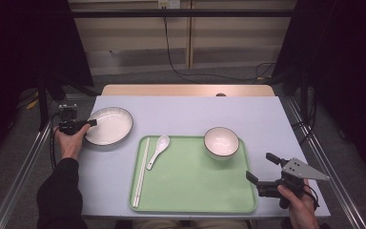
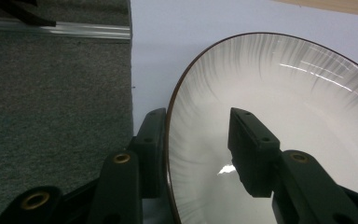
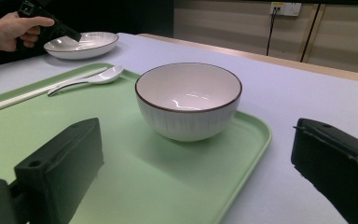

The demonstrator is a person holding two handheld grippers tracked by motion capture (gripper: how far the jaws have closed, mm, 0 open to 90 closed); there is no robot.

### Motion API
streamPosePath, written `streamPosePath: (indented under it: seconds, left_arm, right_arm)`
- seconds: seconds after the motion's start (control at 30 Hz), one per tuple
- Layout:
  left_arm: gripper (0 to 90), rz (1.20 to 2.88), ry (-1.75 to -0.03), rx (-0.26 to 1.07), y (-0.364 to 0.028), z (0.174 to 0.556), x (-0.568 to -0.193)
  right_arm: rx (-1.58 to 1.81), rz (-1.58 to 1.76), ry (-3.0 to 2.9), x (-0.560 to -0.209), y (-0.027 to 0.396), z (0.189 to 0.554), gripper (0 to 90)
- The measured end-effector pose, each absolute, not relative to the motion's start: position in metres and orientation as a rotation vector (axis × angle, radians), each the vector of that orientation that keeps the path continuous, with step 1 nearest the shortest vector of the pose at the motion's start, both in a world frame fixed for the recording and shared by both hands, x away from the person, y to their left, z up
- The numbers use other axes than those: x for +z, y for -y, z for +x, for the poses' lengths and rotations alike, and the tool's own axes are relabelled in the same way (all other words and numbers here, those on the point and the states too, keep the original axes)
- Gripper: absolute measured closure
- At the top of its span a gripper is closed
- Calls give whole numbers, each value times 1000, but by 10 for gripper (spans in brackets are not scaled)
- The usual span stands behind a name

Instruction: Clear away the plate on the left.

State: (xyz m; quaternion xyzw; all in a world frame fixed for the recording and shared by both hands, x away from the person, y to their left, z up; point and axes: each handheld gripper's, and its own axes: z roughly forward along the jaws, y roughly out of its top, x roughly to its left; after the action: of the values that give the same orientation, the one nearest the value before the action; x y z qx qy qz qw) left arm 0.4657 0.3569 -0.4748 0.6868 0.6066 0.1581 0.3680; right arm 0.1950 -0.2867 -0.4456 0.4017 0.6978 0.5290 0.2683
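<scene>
Left gripper point(image 1: 93, 123): placed at the left of the high view, astride the plate's near-left rim, one jaw outside the rim and one over the inner slope. In the left gripper view a gap is seen between the inner jaw and the glaze, so the jaws are judged unclamped, poised for a rim pinch.
Plate point(image 1: 109, 126): set flat on the table at the upper left of the high view, outside the tray and just beside its upper-left corner. The rim is straddled because a shallow dish offers no other hold.
Tray point(image 1: 195, 200): green, laid at lower centre; it is judged the likely destination for the plate.
Spoon point(image 1: 158, 149): laid on the tray's upper left, handle pointing down-left.
Chopsticks point(image 1: 141, 172): laid along the tray's left edge, beside the spoon.
Bowl point(image 1: 221, 141): stood upright at the tray's upper right corner.
Right gripper point(image 1: 262, 168): held at lower right, jaws spread wide with nothing between them, aimed at the bowl.
Table point(image 1: 181, 114): pale blue surface bearing everything.
</scene>
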Motion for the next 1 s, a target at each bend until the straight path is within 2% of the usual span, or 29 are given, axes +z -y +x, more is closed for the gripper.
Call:
streamPosePath:
  seconds: [0.1, 0.27, 0.47, 0.67, 1.0]
  left_arm:
    - [660, 1752, -1573, 389, -360, 466, -478]
    - [683, 1709, -1586, 358, -362, 467, -481]
    - [720, 1548, -1630, 207, -371, 470, -489]
    - [835, 1485, -1654, 163, -380, 468, -485]
    - [862, 1466, -1670, 111, -377, 464, -482]
  right_arm:
    - [1426, 1087, -1881, -446, 286, 195, 20]
    - [1425, 1086, -1881, -446, 287, 195, 20]
    - [1427, 1079, -1880, -446, 286, 195, 20]
    - [1423, 1079, -1879, -445, 286, 195, 19]
    - [1415, 1084, -1870, -445, 287, 195, 19]
